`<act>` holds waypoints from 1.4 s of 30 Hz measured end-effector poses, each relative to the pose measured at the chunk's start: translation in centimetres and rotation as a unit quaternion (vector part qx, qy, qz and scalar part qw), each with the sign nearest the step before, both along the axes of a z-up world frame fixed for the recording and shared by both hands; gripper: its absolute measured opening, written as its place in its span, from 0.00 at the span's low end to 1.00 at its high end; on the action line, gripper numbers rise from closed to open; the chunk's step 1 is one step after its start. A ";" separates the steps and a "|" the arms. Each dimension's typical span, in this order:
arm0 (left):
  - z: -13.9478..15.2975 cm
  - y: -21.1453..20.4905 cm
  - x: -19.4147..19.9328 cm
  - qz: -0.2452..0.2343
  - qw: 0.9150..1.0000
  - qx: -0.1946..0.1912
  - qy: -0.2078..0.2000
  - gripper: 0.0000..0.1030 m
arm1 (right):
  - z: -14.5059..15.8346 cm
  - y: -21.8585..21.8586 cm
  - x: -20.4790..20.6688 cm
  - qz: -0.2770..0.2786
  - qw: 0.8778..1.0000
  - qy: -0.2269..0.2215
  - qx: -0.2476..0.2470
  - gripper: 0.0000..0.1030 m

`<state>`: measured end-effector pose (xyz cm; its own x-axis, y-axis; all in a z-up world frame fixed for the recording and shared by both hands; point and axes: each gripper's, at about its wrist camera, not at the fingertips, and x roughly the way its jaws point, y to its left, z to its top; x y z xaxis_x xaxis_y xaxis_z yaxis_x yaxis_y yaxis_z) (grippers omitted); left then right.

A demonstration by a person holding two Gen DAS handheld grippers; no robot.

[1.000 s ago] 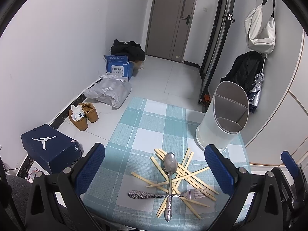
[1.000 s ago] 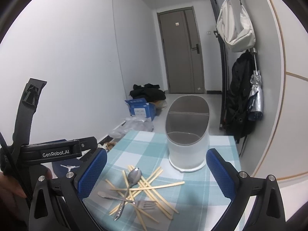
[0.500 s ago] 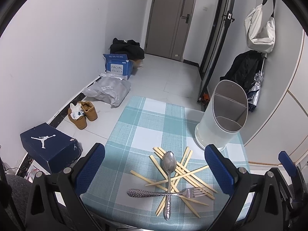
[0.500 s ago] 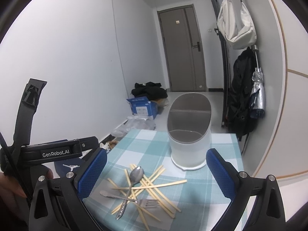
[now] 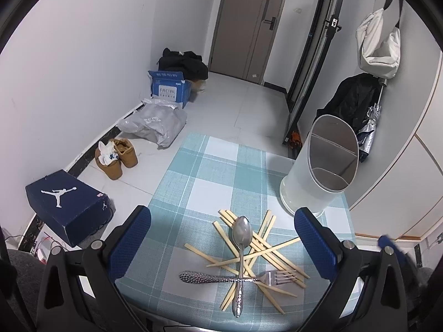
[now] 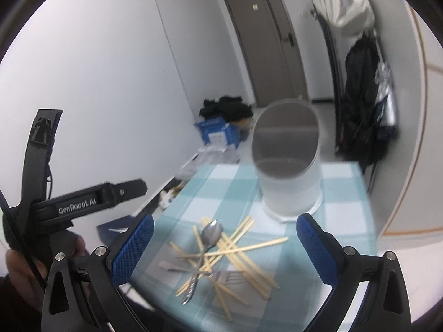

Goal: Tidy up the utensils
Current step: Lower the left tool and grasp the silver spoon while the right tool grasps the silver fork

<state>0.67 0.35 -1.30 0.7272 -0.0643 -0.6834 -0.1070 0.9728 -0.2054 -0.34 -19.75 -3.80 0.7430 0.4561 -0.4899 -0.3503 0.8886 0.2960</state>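
I'm seeing spoon (image 5: pixel 241 244) lying across fork (image 5: pixel 238 277) atop scattered wooden chopsticks (image 5: pixel 265 244) on checkered cloth; white divided holder (image 5: pixel 321 177) standing upright behind, empty.

On the checked tablecloth (image 5: pixel 210 171):
- Spoon (image 5: pixel 242 235): 1, lying on the pile near the front edge.
- Fork (image 5: pixel 235 279): 1, crossing under the spoon's handle.
- Wooden chopsticks (image 5: pixel 265 244): roughly ten, criss-crossed in one heap; overlap prevents an exact count.
- White utensil holder (image 5: pixel 318 177): 1, at the right edge, with 2 compartments split by one divider.

On the floor:
- Shoes (image 5: pixel 117 157): 2.
- Boxes: 2, one dark shoebox (image 5: pixel 66 204), one blue carton (image 5: pixel 170 88).
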 end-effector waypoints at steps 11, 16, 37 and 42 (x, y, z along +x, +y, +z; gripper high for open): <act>-2.4 2.3 2.8 0.027 0.997 -0.039 0.058 0.99 | -7.3 -0.8 3.2 0.037 0.974 0.202 0.098 0.69; -3.8 2.9 3.7 0.027 0.993 -0.065 0.095 0.99 | -10.8 -1.1 4.1 0.027 0.948 0.277 0.151 0.59; -5.9 4.1 5.3 0.042 0.987 -0.053 0.146 0.99 | -12.9 0.0 6.5 0.010 0.944 0.293 0.154 0.05; -6.3 4.1 5.5 0.028 0.986 -0.055 0.155 0.99 | -11.6 0.2 6.8 0.014 0.954 0.264 0.143 0.03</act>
<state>6.21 4.44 -7.63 0.4888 -0.1150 -0.8648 -0.2350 0.9373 -0.2575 6.50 -19.54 -15.37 0.4130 0.6425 -0.6455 -0.1077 0.7383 0.6659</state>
